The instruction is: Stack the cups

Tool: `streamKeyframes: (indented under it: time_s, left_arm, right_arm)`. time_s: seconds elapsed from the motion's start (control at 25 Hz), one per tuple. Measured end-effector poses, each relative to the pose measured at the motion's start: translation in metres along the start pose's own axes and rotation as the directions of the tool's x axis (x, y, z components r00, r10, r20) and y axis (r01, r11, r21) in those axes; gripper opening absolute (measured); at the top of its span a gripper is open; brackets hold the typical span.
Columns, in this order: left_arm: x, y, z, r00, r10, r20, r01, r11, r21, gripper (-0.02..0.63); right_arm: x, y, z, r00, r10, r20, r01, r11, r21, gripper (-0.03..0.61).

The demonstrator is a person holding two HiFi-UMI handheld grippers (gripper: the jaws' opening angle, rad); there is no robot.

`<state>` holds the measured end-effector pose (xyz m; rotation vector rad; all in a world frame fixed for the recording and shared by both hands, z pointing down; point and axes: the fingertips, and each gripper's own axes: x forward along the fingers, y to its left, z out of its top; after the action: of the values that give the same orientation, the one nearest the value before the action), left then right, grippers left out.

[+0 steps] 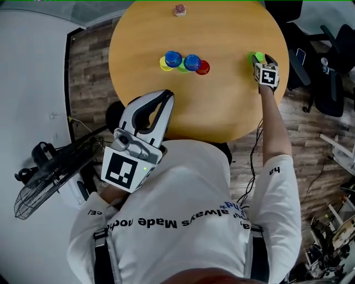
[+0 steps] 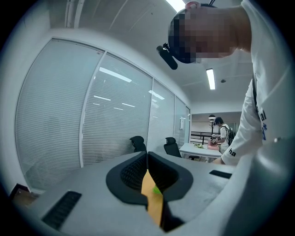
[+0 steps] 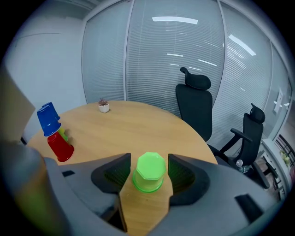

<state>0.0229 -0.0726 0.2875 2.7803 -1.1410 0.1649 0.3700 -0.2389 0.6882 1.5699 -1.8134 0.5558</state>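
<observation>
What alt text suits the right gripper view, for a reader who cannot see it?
An upside-down green cup stands on the round wooden table between the open right tongs. At far left are a blue cup and a red cup; two black office chairs stand behind.

Round wooden bench (image 1: pixel 222 100) stands on dark plank flooring (image 1: pixel 89 66). A small potted plant (image 1: pixel 179 10) sits near the bench's far edge, upright. A black wire-caged fan (image 1: pixel 50 177) lies on the pale floor area to the left, tilted, beside the bench base. Two black office chairs (image 3: pixel 196 106) (image 3: pixel 246 133) stand just off the bench's right side, in front of a glass partition with closed blinds (image 3: pixel 152 69). Ceiling strip light (image 2: pixel 210 78) is lit. In the background a person with a backpack (image 2: pixel 225 133) stands at a white table (image 2: pixel 203 150). Mixed clutter (image 1: pixel 333 233) lies on the floor at lower right; its items cannot be identified.
</observation>
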Motion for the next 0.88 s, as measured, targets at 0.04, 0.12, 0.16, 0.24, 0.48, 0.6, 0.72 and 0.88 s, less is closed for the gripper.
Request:
streamKeyframes:
  time_s: [0.04,0.12,0.16,0.24,0.48,0.6,0.72,0.88]
  left_arm:
    - [0.0,0.001,-0.002,1.0,0.0,-0.004,0.0,1.0,-0.001,0.032]
    - [0.002,0.003,-0.004,1.0,0.0,-0.01,0.0,1.0,-0.003,0.032]
    - [0.003,0.003,-0.005,1.0,0.0,-0.012,0.0,1.0,-0.005,0.032]
    - [0.004,0.004,-0.006,1.0,0.001,-0.017,-0.001,1.0,-0.008,0.032]
    - [0.002,0.008,-0.009,1.0,0.008,-0.017,-0.008,1.0,-0.008,0.032]
    - [0.001,0.011,-0.009,1.0,0.01,-0.017,-0.011,1.0,-0.012,0.032]
    - [0.0,0.011,-0.004,1.0,0.008,0.004,-0.008,1.0,-0.013,0.032]
    - [-0.004,0.012,0.001,1.0,0.008,0.023,-0.007,1.0,-0.011,0.032]
  right_arm:
    - [0.002,-0.001,-0.001,1.0,0.0,-0.004,0.0,1.0,0.003,0.267]
    - [0.006,-0.002,-0.002,1.0,0.002,-0.012,-0.002,1.0,0.014,0.267]
    - [0.008,-0.002,-0.003,1.0,0.004,-0.015,-0.004,1.0,0.019,0.267]
    - [0.011,-0.002,-0.006,1.0,0.01,-0.022,-0.009,1.0,0.024,0.268]
    - [0.017,0.001,-0.014,0.999,0.032,-0.041,-0.031,0.999,0.034,0.25]
    - [0.017,0.001,-0.011,0.999,0.022,-0.041,-0.021,0.999,0.028,0.241]
    - [0.011,0.004,-0.001,0.999,0.027,-0.024,-0.027,1.0,0.015,0.241]
    - [0.001,0.012,0.02,0.999,0.038,0.003,-0.038,0.999,-0.029,0.241]
